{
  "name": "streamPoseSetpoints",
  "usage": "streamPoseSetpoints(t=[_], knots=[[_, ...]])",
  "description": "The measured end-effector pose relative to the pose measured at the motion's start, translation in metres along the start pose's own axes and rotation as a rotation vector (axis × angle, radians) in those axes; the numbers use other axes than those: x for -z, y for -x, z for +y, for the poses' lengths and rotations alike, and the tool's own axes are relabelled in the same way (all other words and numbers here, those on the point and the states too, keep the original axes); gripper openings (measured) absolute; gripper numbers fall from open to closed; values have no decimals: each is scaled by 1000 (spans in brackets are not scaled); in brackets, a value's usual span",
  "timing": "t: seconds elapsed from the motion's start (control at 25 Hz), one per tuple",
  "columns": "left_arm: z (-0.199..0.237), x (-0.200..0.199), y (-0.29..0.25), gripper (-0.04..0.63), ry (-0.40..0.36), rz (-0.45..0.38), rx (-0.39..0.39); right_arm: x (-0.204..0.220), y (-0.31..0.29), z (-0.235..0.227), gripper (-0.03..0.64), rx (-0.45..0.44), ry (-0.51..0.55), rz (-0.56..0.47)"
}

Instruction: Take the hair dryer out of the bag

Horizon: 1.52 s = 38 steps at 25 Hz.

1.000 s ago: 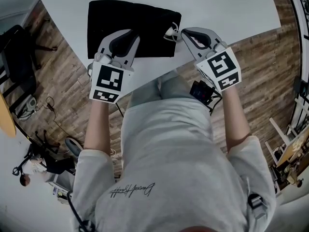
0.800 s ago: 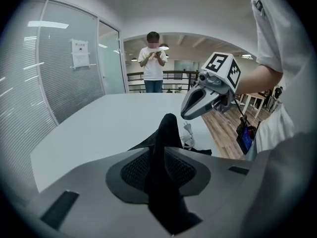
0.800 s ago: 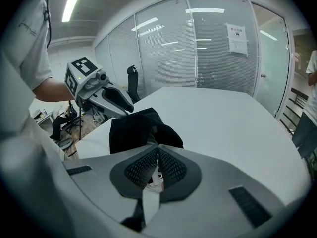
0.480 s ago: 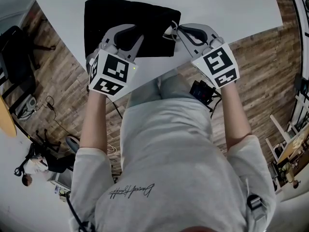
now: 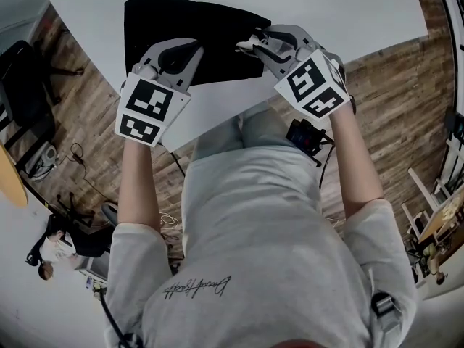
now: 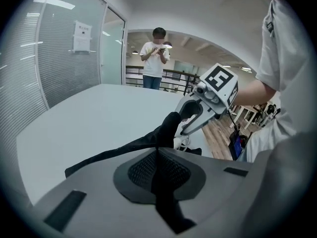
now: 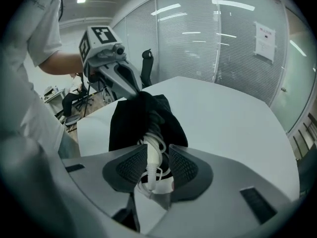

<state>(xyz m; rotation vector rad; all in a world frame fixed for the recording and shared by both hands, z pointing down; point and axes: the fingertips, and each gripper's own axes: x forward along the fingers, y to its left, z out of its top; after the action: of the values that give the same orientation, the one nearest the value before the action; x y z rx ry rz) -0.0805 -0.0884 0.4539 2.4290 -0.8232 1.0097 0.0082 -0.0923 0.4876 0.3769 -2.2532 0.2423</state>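
Observation:
A black bag (image 5: 217,27) lies flat on the white table (image 5: 333,6). My left gripper (image 5: 194,49) is shut on a fold of the bag's black cloth (image 6: 133,144), lifted near its front edge; the jaws (image 6: 158,151) meet on the cloth. At the bag's right end my right gripper (image 5: 248,46) has its jaws opening. A white cord with its strain relief (image 7: 150,157) comes out of the bag's mouth (image 7: 148,110) and stands between the pads (image 7: 129,170), with a gap on the right side. The hair dryer's body is hidden inside the bag.
The table's near edge (image 5: 217,118) runs just under both grippers, with wood floor beyond it. A person (image 6: 154,58) stands past the far side of the table. Glass walls (image 7: 223,48) and an office chair (image 7: 147,66) surround it.
Both grippers moved further over the bag. The right one rolled, slid left to the bag's mouth and its jaws parted. The left one drew slightly left with the cloth.

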Motion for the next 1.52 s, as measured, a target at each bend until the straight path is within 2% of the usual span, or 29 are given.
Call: streamPoseSetpoints(t=[0.12,0.48,1.24,1.4,1.52], knots=[[4,0,1,21,11,-4,-3,1,-14,6,202,-44,28,22],[1,-5,5,21,-16,-7,0,12,-43,15,258,-84,197,141],[-2,-6,10,21,-17,-20,0,11,-68,23,278,-216,146,214],[-2,-7,8,21,-27,-15,1,13,-75,24,278,-269,110,208],[-2,-8,7,21,-40,-8,-5,13,-75,22,285,-281,125,202]])
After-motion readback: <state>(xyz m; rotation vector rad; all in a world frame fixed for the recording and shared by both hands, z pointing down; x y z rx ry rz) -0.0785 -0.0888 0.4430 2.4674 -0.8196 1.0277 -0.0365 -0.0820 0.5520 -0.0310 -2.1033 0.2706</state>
